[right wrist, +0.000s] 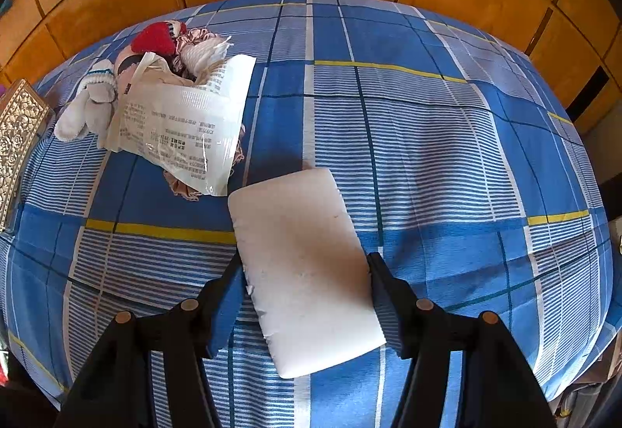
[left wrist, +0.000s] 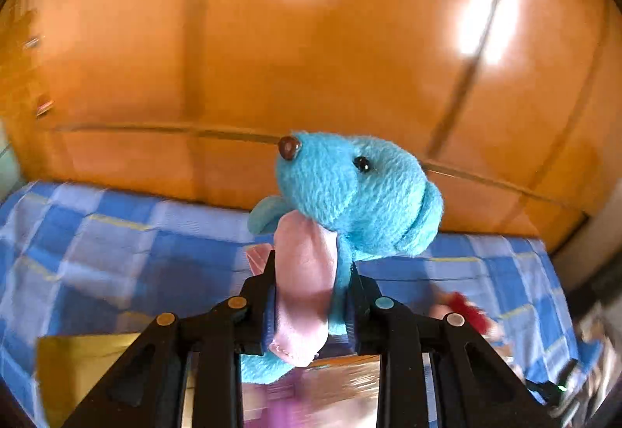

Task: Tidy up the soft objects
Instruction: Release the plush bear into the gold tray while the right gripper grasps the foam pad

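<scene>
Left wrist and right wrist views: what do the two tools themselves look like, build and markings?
Both are alike: black angular linkage arms ending in two tapered black fingers. The left tool has blue inner pads and round pivot caps, brass-coloured except one teal. The right tool shows copper-brown pivot caps. No cables, sleeves or hands show.

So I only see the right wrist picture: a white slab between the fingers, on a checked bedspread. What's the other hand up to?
Observer: The left gripper is shut on a blue plush toy, held up in front of the wooden cabinet.
Operator: Just the toy?
Observer: A pink ribbon at its neck is pinched between the fingers too.
Operator: Can you see its face?
Observer: Yes, a brown nose and a black bead eye.
</scene>
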The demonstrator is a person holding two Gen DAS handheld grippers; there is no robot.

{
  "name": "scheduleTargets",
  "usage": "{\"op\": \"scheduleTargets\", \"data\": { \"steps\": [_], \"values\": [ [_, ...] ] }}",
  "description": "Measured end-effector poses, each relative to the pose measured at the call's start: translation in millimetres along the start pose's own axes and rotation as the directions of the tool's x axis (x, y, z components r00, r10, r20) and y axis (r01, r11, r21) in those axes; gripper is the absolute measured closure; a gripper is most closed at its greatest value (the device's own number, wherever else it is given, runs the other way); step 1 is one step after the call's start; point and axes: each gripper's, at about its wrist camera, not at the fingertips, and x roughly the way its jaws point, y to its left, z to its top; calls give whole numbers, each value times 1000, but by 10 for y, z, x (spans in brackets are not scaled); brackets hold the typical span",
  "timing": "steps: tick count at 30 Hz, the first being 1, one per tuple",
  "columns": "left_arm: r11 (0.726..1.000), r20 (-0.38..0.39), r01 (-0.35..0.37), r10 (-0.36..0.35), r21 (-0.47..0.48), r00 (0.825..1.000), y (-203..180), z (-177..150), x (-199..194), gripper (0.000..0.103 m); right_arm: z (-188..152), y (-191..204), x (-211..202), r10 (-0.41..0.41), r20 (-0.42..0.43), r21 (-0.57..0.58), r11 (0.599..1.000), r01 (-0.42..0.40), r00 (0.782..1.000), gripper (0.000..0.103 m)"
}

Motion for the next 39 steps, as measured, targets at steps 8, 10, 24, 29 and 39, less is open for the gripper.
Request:
{"op": "scheduleTargets", "data": {
  "steps": [8,10,24,29,39],
  "values": [
    [954,-68,-166,154,-249,986,1579,-794,-301,75,-41,90,-9,-27,4,3,1000,27,1000,41],
    [933,-108,-211,187,-290,976,1827,-1055,-278,75,-38,119,-21,-36,1,2,999,36,999,41],
    [883,-230,-118,12,-453,973,1932,-1937,216,61,-18,174,-49,-79,-31,24,997,79,996,42],
    [908,-187,-154,86,-390,979,1783,-1823,67,43,-25,185,-60,-83,-28,36,996,84,996,42],
    [914,-92,-290,275,-282,957,1630,-2000,-512,35,-58,186,-71,-97,-3,63,993,97,995,43]
  ]
}}
